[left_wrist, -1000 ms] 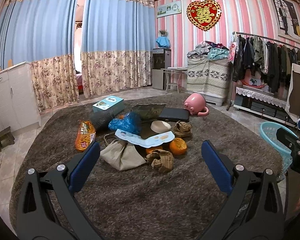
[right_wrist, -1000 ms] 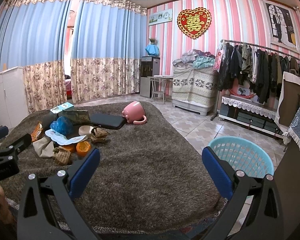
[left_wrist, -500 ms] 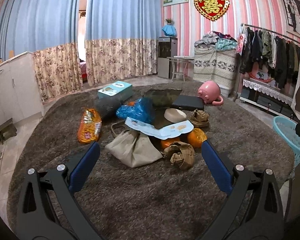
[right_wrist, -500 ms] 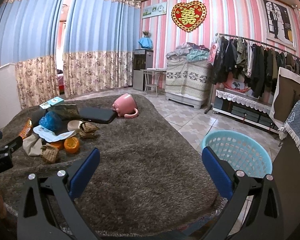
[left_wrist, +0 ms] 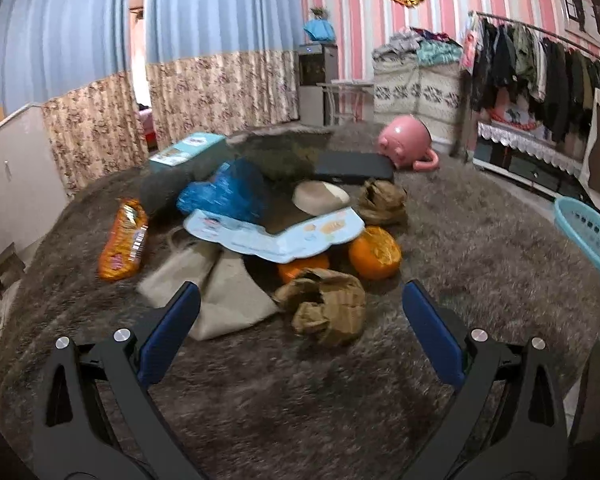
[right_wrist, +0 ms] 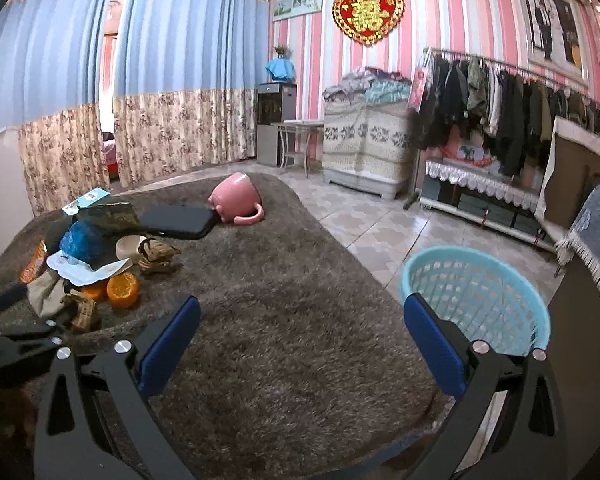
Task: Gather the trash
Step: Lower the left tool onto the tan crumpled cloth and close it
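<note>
A heap of trash lies on the brown shaggy surface (left_wrist: 480, 240). It holds a crumpled brown paper ball (left_wrist: 326, 306), a beige bag (left_wrist: 220, 288), orange peel halves (left_wrist: 374, 252), a pale blue flat wrapper (left_wrist: 276, 236), a blue plastic bag (left_wrist: 228, 192) and an orange snack packet (left_wrist: 124, 240). My left gripper (left_wrist: 300, 308) is open, just short of the brown paper ball. My right gripper (right_wrist: 300, 320) is open over bare surface, with the heap (right_wrist: 88, 272) to its left. The turquoise basket (right_wrist: 476, 296) stands on the floor behind its right finger.
A pink piggy mug (left_wrist: 408, 146) lies tipped beside a black flat case (left_wrist: 354, 166). A teal box (left_wrist: 188, 152) and a white bowl (left_wrist: 320, 198) sit in the heap. A clothes rack (right_wrist: 512, 104) and tiled floor (right_wrist: 364, 224) are to the right.
My left gripper has moved forward and down toward the heap, so the brown paper ball now sits near its fingertips. The right gripper has shifted slightly; both stay open.
</note>
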Available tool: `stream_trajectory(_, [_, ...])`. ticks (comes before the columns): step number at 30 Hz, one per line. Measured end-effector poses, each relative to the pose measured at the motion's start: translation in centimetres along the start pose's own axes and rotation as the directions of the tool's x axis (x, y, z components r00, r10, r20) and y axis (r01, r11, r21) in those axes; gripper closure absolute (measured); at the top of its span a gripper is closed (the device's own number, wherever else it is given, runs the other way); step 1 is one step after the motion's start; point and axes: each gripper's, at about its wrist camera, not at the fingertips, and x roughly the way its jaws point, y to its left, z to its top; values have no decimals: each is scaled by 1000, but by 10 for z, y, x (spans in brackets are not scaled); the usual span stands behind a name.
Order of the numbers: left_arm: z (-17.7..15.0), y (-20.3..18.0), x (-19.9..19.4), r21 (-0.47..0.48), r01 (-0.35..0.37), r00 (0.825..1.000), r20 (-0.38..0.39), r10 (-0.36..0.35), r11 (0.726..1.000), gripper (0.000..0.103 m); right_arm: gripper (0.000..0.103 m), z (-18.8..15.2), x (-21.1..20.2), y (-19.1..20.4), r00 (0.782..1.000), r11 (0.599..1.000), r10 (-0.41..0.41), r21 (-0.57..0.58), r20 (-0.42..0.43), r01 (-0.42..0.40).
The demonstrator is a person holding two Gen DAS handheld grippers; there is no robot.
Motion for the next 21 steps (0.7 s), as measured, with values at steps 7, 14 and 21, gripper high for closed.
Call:
stream_trajectory(7, [-4, -5, 19, 12, 95, 992, -88, -93, 995, 36, 4, -7, 19, -4, 996, 998, 30, 55, -86, -26])
stream_trajectory(14, [-2, 3, 15, 8, 123, 989, -83, -122, 992, 71, 4, -11, 26, 16, 993, 999, 34, -9, -114, -35])
stream_trajectory(21, [10, 25, -5, -18, 149, 988, -25, -150, 989, 84, 4, -10, 36, 50, 982, 990, 117, -66, -147, -128])
